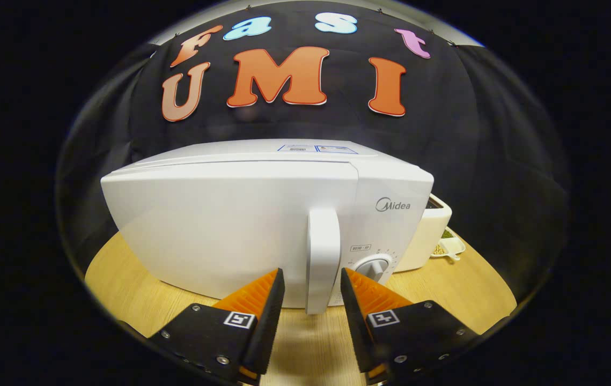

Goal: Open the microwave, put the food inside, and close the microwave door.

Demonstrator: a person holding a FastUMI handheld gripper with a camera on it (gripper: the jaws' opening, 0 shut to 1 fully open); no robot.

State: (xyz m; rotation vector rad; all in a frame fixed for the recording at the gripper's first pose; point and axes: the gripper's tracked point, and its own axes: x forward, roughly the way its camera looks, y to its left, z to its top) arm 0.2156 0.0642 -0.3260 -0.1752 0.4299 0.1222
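Gripper view, Midea microwave (241, 214), door shut, tongs (313, 281) wide astride handle (322, 257).

One white box-shaped microwave (262, 225) stands on one round light wooden table (444, 292), bearing one upright white door handle (322, 260) and one round white dial (372, 267). One white rectangular container (427, 231) and one small white dish (451, 246) sit beside it. One gripper (312, 284) shows two fingers, spread apart either side of the handle.

The tool (313, 279) stands open, its fingers flanking the closed microwave's (241, 225) door handle (322, 257) without touching.
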